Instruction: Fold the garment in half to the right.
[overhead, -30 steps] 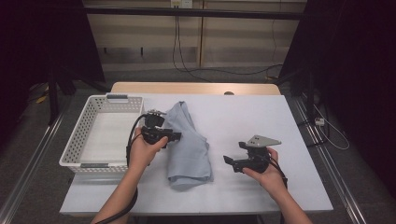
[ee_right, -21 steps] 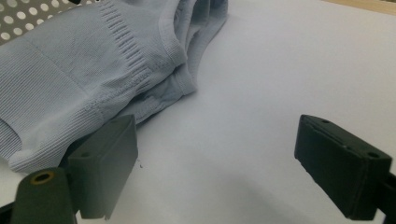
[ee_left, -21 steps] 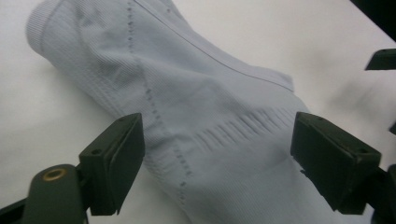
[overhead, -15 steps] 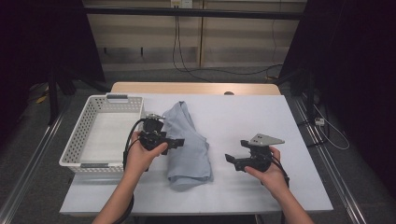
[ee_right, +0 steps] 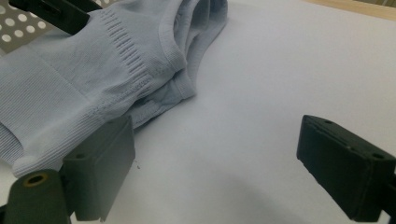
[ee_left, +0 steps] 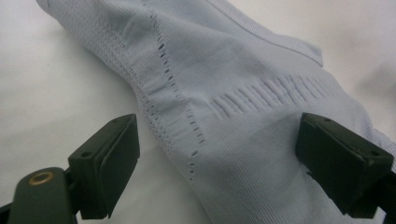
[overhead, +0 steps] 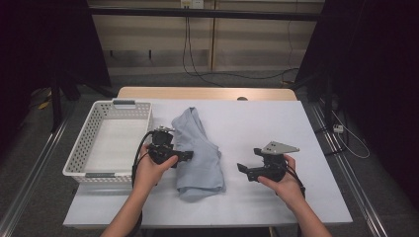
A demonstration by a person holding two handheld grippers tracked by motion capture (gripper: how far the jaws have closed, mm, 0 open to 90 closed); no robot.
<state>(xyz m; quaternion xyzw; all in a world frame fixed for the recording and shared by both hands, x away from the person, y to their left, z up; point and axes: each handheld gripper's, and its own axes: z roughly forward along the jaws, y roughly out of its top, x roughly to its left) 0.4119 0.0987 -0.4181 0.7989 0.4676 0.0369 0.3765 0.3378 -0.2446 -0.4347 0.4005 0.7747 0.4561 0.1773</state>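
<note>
Folded garment [overhead: 198, 148] — long axis near-to-far

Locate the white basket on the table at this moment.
In the high view, the white basket sits at the table's left edge, just left of the folded light blue garment, with the left hand-held gripper between the two.

No legible text (any view)
</note>
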